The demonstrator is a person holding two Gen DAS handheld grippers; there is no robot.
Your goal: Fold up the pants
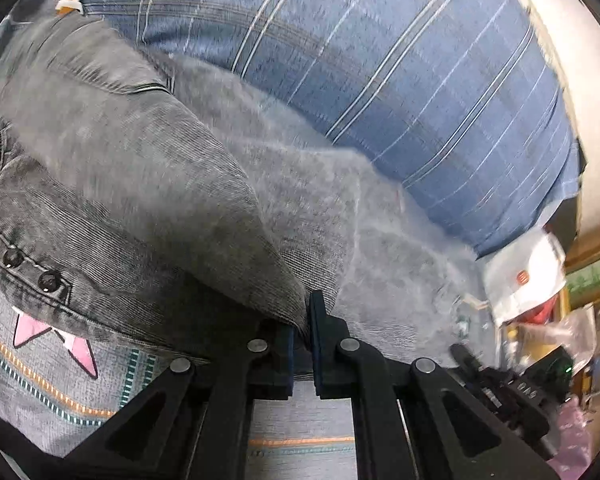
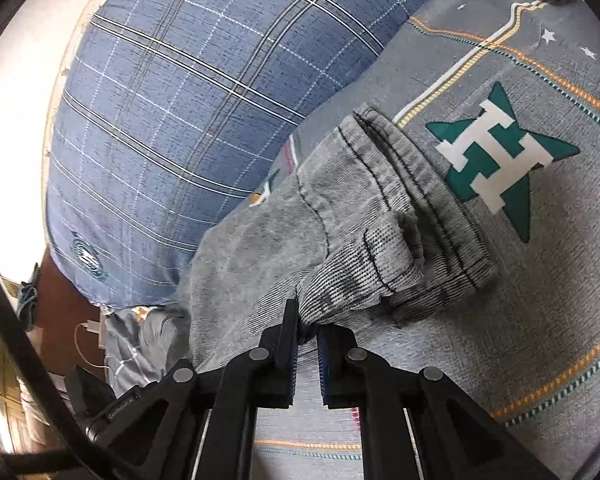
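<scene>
Jeans [image 1: 148,200], grey washed denim, are filling the left and centre of the left wrist view, lying on a grey patterned bedsheet [image 1: 52,384] with a blue plaid pillow [image 1: 380,72] behind them at the top. The left gripper [image 1: 303,344] is pinching a fold of the denim, jaws nearly together on the cloth. In the right wrist view the right gripper [image 2: 308,340] is biting the jeans [image 2: 340,240] too, clamped on an edge just below a bunched hem or waistband; I cannot tell which. The teal star print [image 2: 500,160] on the sheet is showing at the right of that frame.

Both grips are looking shallow, so my judgement is that the fold is in mid-carry. Doing it well is meaning moving both hands level and together, keeping the cloth taut between them, and laying the edge down square before letting go.
</scene>
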